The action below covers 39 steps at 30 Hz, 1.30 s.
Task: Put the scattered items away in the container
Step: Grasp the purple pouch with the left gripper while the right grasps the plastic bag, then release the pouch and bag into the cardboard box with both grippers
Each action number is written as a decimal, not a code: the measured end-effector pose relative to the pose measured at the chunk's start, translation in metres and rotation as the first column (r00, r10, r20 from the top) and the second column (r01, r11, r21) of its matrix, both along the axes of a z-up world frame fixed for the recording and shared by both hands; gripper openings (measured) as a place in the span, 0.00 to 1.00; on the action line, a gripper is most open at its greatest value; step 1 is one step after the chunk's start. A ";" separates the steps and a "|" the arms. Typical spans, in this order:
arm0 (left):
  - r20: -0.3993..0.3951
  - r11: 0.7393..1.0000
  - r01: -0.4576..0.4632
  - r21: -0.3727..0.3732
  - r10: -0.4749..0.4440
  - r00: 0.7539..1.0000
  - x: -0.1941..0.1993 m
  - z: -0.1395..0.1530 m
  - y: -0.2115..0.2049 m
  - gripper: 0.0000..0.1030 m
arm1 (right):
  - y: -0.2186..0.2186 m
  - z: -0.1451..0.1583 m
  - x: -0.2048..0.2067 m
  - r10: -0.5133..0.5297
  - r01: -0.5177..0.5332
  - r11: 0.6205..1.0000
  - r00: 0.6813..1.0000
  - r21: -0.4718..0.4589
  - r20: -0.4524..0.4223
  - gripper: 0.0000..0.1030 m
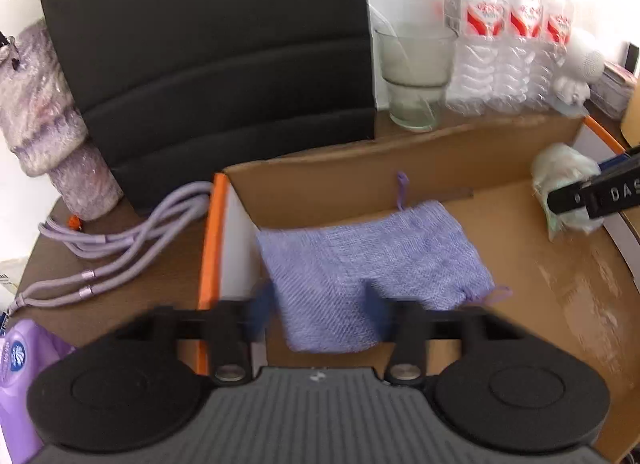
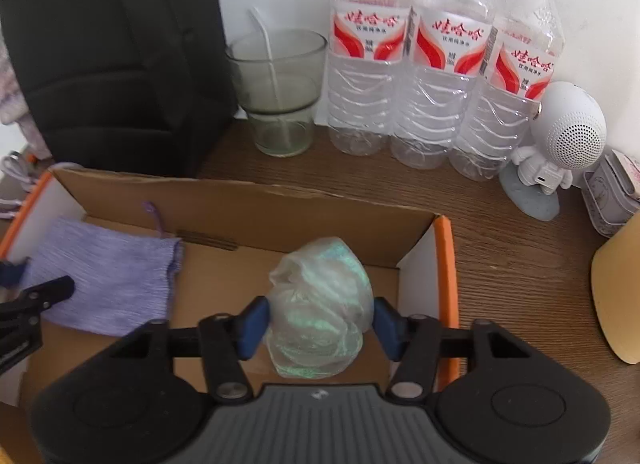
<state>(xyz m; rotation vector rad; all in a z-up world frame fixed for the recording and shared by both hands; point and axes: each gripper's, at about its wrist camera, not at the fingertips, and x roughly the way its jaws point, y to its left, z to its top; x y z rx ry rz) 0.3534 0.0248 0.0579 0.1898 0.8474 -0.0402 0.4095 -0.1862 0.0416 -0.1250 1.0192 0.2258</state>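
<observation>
We are lowering two items into the open brown cardboard box with orange edges [image 2: 446, 264] on the wood-grain surface [image 2: 500, 232]. Our left gripper [image 1: 318, 310] is hanging spread over the flat lavender woven pouch [image 1: 372, 260], its blurred blue pads apart with the pouch's near edge between them, not pinching it. The pouch is lying on the box floor at the left end, its long axis running left to right, its drawstring pointing toward the far wall. Our right gripper [image 2: 320, 326] is standing spread around the crumpled translucent plastic wad with a green sheen [image 2: 320, 304], at the box's right end; its left pad is grazing the wad and its right pad is just clear. The wad is roundish, slightly taller than wide. To finish well, we are aiming to lift both grippers straight up, so the pads are not dragging either item back out.
</observation>
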 end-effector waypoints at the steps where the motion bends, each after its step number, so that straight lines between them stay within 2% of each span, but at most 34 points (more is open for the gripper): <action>1: 0.018 1.000 -0.011 0.008 0.011 1.000 -0.001 0.003 -0.001 0.59 | 0.000 0.001 0.001 -0.009 0.009 1.000 1.000 -0.004 0.013 0.62; 2: 0.023 1.000 -0.015 0.020 0.014 1.000 0.001 0.007 -0.006 0.61 | -0.001 0.003 0.000 -0.018 0.018 1.000 1.000 -0.003 0.022 0.70; 4: 0.036 1.000 -0.007 0.015 0.007 0.999 -0.005 0.018 -0.013 0.80 | -0.004 0.013 -0.003 -0.030 0.030 1.000 0.999 0.009 0.042 0.77; 6: 0.055 1.000 0.028 -0.008 -0.027 0.998 -0.015 0.030 -0.016 0.85 | -0.009 0.024 -0.009 -0.031 0.030 0.999 0.998 0.019 0.057 0.79; 10: 0.030 0.999 0.015 -0.040 -0.014 0.999 -0.026 0.047 -0.018 0.85 | -0.020 0.042 -0.024 -0.045 0.043 0.996 0.998 0.072 0.031 0.80; 13: -0.010 0.996 -0.048 -0.077 0.047 0.999 -0.033 0.057 -0.012 0.84 | -0.027 0.050 -0.039 -0.041 0.046 0.990 0.998 0.135 -0.037 0.81; 16: -0.036 0.990 -0.081 -0.116 0.077 0.996 -0.048 0.065 -0.009 0.85 | -0.027 0.054 -0.060 -0.012 0.027 0.988 0.996 0.152 -0.093 0.81; 19: -0.050 0.998 -0.041 -0.055 0.038 0.998 -0.062 0.057 -0.020 0.90 | -0.023 0.055 -0.081 -0.020 0.030 0.994 0.996 0.108 -0.091 0.83; 21: -0.041 0.998 -0.054 -0.013 0.053 0.998 -0.067 0.046 -0.026 0.90 | -0.020 0.047 -0.092 -0.018 0.027 0.994 0.996 0.104 -0.086 0.87; 24: -0.105 0.997 -0.057 -0.048 0.052 0.993 -0.069 0.029 -0.027 0.90 | -0.023 0.025 -0.102 0.001 0.019 0.989 0.990 0.144 -0.142 0.86; 26: -0.131 0.998 -0.051 -0.036 0.046 0.990 -0.071 0.022 -0.030 0.90 | -0.026 0.014 -0.107 -0.007 0.032 0.986 0.988 0.161 -0.156 0.85; 27: -0.130 0.999 -0.042 -0.023 0.039 0.991 -0.072 0.020 -0.033 0.90 | -0.024 0.014 -0.110 0.002 0.017 0.990 0.991 0.142 -0.131 0.85; 29: -0.122 0.999 -0.032 -0.007 0.030 0.992 -0.075 0.019 -0.035 0.90 | -0.021 0.012 -0.110 -0.012 0.024 0.995 0.991 0.092 -0.134 0.84; 32: -0.127 0.999 -0.036 -0.024 0.032 0.991 -0.078 0.021 -0.032 0.90 | -0.019 0.014 -0.109 -0.029 0.038 0.997 0.991 0.069 -0.131 0.84; 36: 0.010 0.998 -0.043 -0.041 0.043 0.999 -0.101 0.048 -0.030 0.90 | -0.024 0.030 -0.114 -0.037 0.049 0.989 0.996 0.139 -0.086 0.84; 38: 0.139 0.998 -0.049 -0.049 0.056 0.989 -0.124 0.068 -0.027 0.90 | -0.022 0.045 -0.124 -0.048 0.051 0.989 0.998 0.142 -0.027 0.84; 39: 0.224 0.997 -0.054 -0.058 0.066 0.972 -0.138 0.077 -0.025 0.92 | -0.021 0.052 -0.132 -0.046 0.043 0.990 0.999 0.138 0.018 0.84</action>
